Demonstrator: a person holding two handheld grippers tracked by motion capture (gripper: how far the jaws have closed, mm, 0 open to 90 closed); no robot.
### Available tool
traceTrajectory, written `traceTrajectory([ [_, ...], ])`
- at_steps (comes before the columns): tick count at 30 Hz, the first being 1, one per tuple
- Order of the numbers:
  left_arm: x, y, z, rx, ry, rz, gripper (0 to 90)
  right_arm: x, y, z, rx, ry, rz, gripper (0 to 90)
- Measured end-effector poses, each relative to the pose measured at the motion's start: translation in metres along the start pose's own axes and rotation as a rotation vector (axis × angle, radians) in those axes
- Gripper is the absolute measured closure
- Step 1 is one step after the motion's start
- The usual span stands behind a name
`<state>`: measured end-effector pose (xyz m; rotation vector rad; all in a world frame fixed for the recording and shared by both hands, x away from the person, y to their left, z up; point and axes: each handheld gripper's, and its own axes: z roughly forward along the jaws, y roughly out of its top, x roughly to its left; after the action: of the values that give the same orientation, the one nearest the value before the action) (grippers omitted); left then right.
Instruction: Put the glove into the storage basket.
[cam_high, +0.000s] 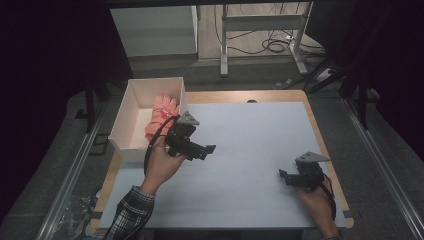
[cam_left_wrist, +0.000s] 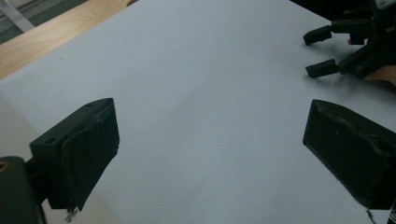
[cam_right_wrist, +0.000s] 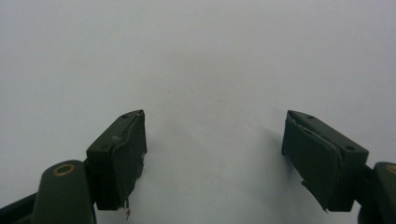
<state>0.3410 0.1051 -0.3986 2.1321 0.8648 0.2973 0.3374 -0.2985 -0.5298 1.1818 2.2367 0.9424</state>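
I hold both units wide and empty — the pink glove lies in the white box, just behind the left hand-held gripper; the right hand-held gripper sits well apart on the tabletop.

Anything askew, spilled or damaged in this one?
Nothing stands out. The pink gloves lie inside the white box, which overhangs the table's left edge slightly. Left gripper and right gripper are open, empty.
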Motion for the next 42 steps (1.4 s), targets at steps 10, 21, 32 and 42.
traceTrajectory([
  [10,-0.019,-0.029,0.030,0.004,-0.057,0.015,4.0,0.000,0.000,0.000,0.002,0.000,-0.001,22.3],
  [21,-0.016,-0.074,0.058,0.041,-0.067,-0.002,3.9,0.000,0.000,0.000,0.002,0.000,-0.001,22.3],
  [32,-0.014,-0.116,0.082,0.087,-0.032,-0.020,3.8,0.000,0.000,0.000,0.002,0.000,-0.002,22.2],
  [42,-0.020,-0.123,0.088,0.092,0.020,0.032,2.0,0.000,0.000,0.000,0.002,-0.002,-0.003,22.1],
])
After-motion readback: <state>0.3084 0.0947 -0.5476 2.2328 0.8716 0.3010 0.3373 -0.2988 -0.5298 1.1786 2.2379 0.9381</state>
